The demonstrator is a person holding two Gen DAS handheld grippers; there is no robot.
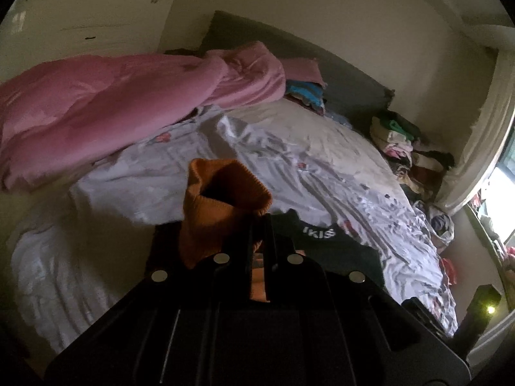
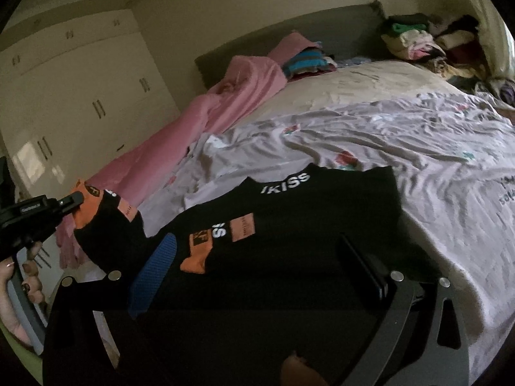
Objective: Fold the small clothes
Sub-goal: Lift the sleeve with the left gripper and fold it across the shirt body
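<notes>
A small black top (image 2: 289,225) with white "IKISS" lettering and orange patches lies flat on the bed; its collar also shows in the left wrist view (image 1: 322,234). My left gripper (image 1: 257,225) is shut on the top's orange ribbed sleeve cuff (image 1: 222,199) and holds the sleeve lifted. In the right wrist view the same left gripper (image 2: 75,201) holds the raised sleeve (image 2: 109,225) at the far left. My right gripper (image 2: 257,251) is open over the top's lower part, blue-padded finger (image 2: 157,270) on the left, the other finger on the right.
A crumpled white patterned sheet (image 2: 402,148) covers the bed. A pink duvet (image 1: 112,109) is bunched along the left. Folded clothes (image 1: 305,91) lie near the grey headboard (image 2: 322,29); another pile (image 1: 405,141) sits at the far right. White wardrobes (image 2: 74,90) stand left.
</notes>
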